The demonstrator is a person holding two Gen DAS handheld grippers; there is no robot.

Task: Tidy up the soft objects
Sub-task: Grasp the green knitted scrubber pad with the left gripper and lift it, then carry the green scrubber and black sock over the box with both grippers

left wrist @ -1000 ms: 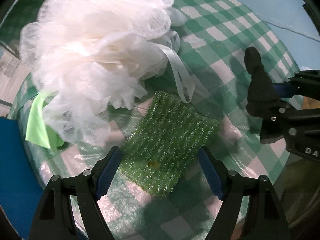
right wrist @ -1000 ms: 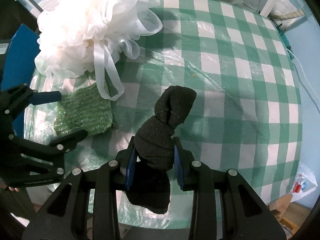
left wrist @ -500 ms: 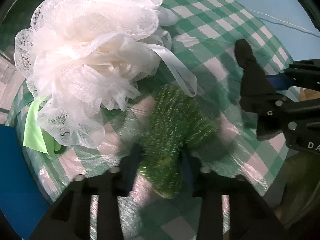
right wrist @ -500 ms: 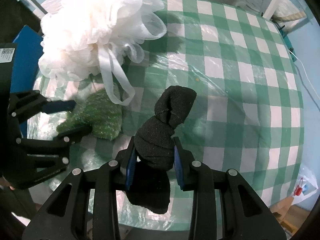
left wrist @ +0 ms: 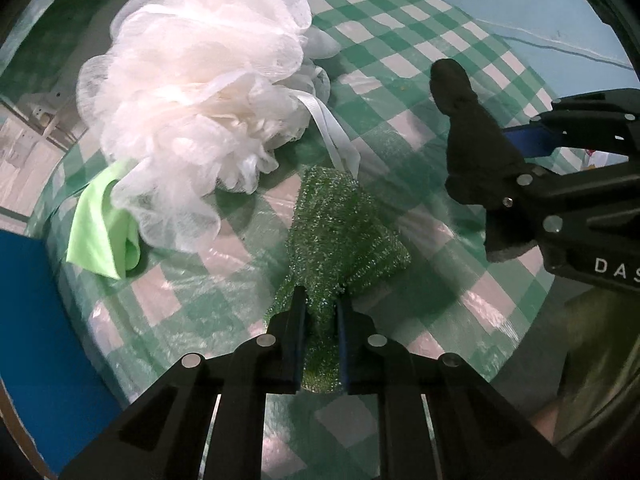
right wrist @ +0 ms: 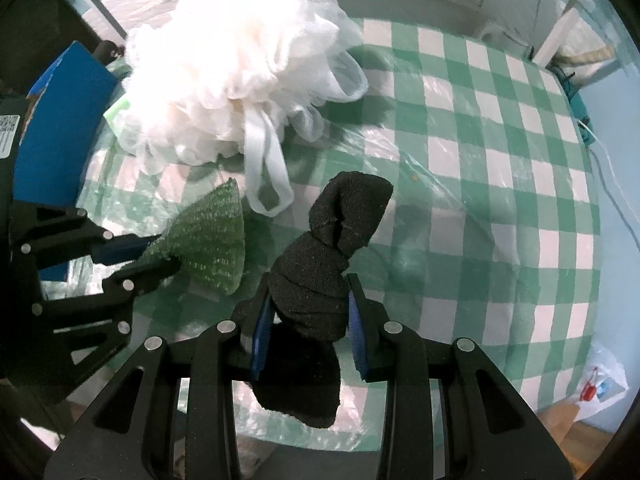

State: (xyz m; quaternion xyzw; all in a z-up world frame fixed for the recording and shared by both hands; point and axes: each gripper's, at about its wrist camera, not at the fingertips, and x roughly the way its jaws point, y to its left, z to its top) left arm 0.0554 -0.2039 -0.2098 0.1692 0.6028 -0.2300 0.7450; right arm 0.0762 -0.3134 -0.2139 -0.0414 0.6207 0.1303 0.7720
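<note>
My left gripper (left wrist: 320, 300) is shut on a glittery green scrub cloth (left wrist: 340, 228), pinched and lifted off the checked tablecloth; the cloth also shows in the right wrist view (right wrist: 208, 240). My right gripper (right wrist: 310, 292) is shut on a rolled black sock (right wrist: 332, 236) and holds it above the table; the sock also shows at the right of the left wrist view (left wrist: 472, 140). A big white mesh bath pouf (left wrist: 200, 88) with a white ribbon loop (right wrist: 264, 168) lies at the back left (right wrist: 236, 64).
A light green cloth (left wrist: 104, 236) lies tucked under the pouf's left side. A blue box (right wrist: 60, 120) stands at the table's left edge (left wrist: 24, 320). The round table carries a green-and-white checked cover (right wrist: 480, 160) under clear plastic.
My left gripper has closed on the green scrub cloth, which was lying flat between open fingers, and lifted it into a bunched fold. The right gripper keeps holding the sock.
</note>
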